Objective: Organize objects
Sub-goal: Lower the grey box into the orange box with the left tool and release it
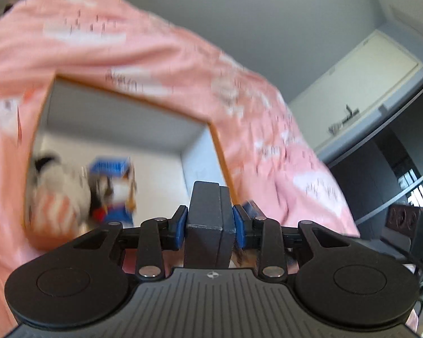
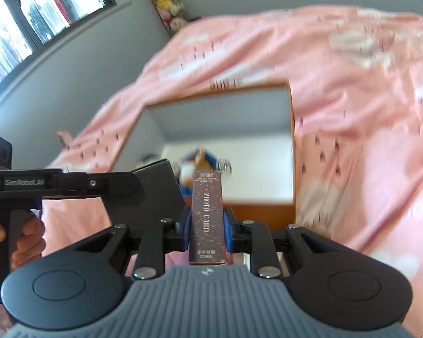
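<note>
Both hands are loaded and both point at the same open box (image 2: 292, 152), a white-lined carton with an orange rim sitting on the bed's pink patterned bedspread (image 2: 352, 112).

The left gripper (image 1: 210, 226) has its jaws clamped on a dark grey flat case (image 1: 207, 219), held on edge so its narrow side faces forward. I'd guess that suits slipping it in upright beside what is already inside. In the right wrist view the same case (image 2: 155, 191) shows broadside, with the left hand (image 2: 25, 239) around the gripper's handle.

The right gripper (image 2: 206, 232) has its jaws closed on a slim brown box printed "PHOTO CARD" (image 2: 207, 214), also end-on toward the box opening.

Inside the box lie soft toys: a black-and-white plush (image 1: 56, 186) at the left and a smaller figure with a blue hat (image 1: 112, 188) beside it. Both are blurred, so I can't say more about them. The right part of the box floor (image 2: 262, 163) looks free, which seems the likely spot for both flat items.

Neither carried item is past the rim yet, as far as I can judge; the near wall is what could catch a corner going in.
</note>
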The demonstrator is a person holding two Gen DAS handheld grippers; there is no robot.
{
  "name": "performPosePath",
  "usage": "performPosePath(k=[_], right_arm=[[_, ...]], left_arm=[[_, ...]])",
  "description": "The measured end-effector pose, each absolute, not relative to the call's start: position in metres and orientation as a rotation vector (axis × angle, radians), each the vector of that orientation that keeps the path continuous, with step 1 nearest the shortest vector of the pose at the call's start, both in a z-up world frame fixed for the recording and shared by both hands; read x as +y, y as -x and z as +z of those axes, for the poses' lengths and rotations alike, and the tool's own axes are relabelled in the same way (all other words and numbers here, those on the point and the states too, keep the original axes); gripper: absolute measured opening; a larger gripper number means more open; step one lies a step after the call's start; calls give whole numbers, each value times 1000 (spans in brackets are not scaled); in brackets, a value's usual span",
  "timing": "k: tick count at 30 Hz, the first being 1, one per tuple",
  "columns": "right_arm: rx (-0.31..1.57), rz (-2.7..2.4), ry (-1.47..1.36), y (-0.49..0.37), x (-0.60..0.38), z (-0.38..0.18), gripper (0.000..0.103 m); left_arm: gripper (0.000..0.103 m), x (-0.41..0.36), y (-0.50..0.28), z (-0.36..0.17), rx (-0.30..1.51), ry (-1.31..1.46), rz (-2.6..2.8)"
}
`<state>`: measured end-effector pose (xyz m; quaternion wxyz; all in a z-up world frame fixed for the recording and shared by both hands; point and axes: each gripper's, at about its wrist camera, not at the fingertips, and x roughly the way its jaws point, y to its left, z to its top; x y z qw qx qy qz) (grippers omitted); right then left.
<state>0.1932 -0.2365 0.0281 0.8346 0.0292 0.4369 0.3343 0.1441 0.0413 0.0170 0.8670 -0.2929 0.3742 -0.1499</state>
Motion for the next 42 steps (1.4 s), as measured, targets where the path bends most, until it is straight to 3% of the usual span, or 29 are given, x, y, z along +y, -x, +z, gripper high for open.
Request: performPosePath(k=[5, 14, 28, 33, 34, 36, 42], right_arm=[[883, 675, -99, -233, -220, 38, 24], [976, 601, 6, -305, -167, -8, 24], [1047, 521, 95, -341, -141, -52, 24], [1058, 522, 70, -344, -142, -55, 24], [1056, 522, 70, -343, -142, -55, 24], [1047, 524, 73, -340, -142, -53, 24], [1033, 534, 82, -336, -147, -48, 24]], left_arm=[[38, 53, -190, 19, 708, 673, -230], [38, 63, -281, -53, 802, 803, -102], [40, 59, -308, -97, 910, 815, 2], [53, 61, -310, -103, 1035, 787, 13], [63, 63, -307, -102, 1039, 790, 2], [72, 68, -301, -97, 1044, 778, -26], [70, 65, -288, -76, 1105, 518, -145]])
